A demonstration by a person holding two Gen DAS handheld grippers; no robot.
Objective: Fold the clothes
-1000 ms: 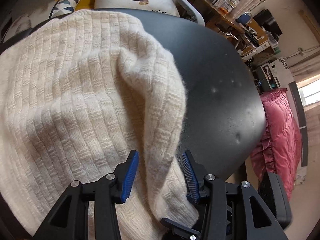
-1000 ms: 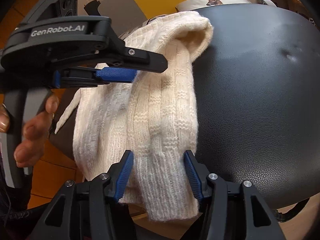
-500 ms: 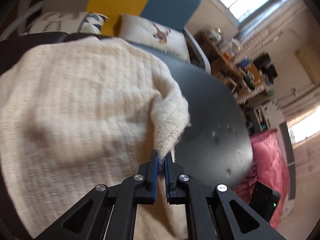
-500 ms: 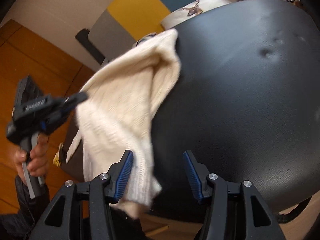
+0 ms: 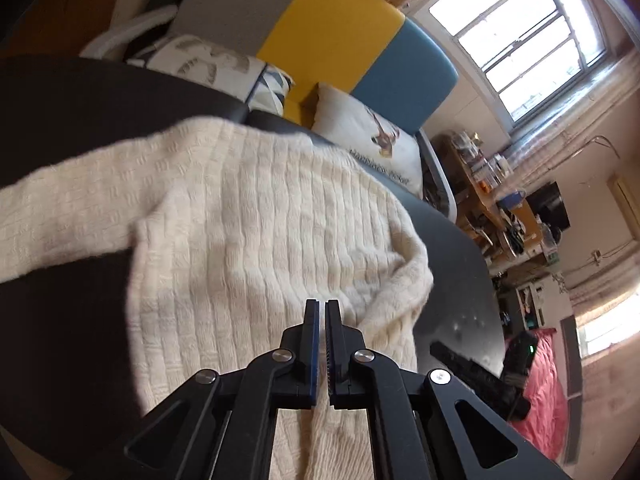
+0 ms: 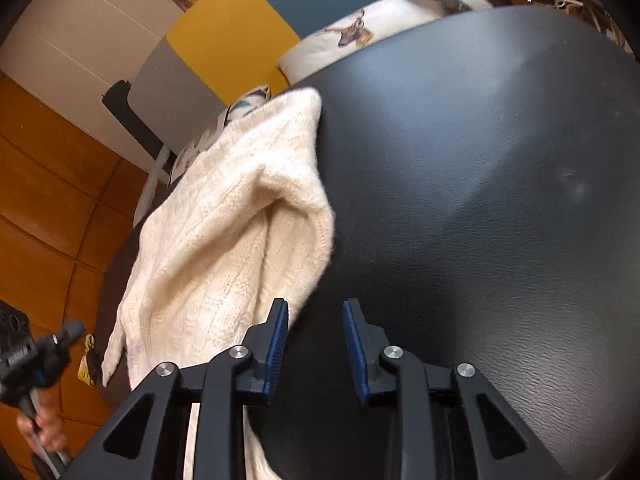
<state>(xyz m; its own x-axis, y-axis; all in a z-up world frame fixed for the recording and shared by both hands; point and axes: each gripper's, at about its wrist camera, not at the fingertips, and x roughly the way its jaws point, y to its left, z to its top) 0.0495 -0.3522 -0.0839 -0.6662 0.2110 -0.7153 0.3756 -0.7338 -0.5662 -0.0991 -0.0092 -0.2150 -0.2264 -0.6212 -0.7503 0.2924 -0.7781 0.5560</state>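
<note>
Black padded surface (image 6: 480,200): carries the load. Cream knitted sweater (image 5: 260,240) lies rumpled along its left edge, one sleeve (image 5: 60,216) reaching left, a fold doubled over at the right, part hanging off the near edge. Judged soft, thick, limp, fairly light; best pinched at a hem or cuff. Left gripper (image 5: 322,308): jaws nearly closed, nothing visibly between. Right gripper (image 6: 315,320): jaws apart, empty, beside the knit's edge.

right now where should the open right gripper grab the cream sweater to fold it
Probably the thick rolled edge of the cream knit sweater that faces bare black leather table. Bring the right gripper in from that bare side, low along the surface: the raised lip lets a finger slide under.
</note>
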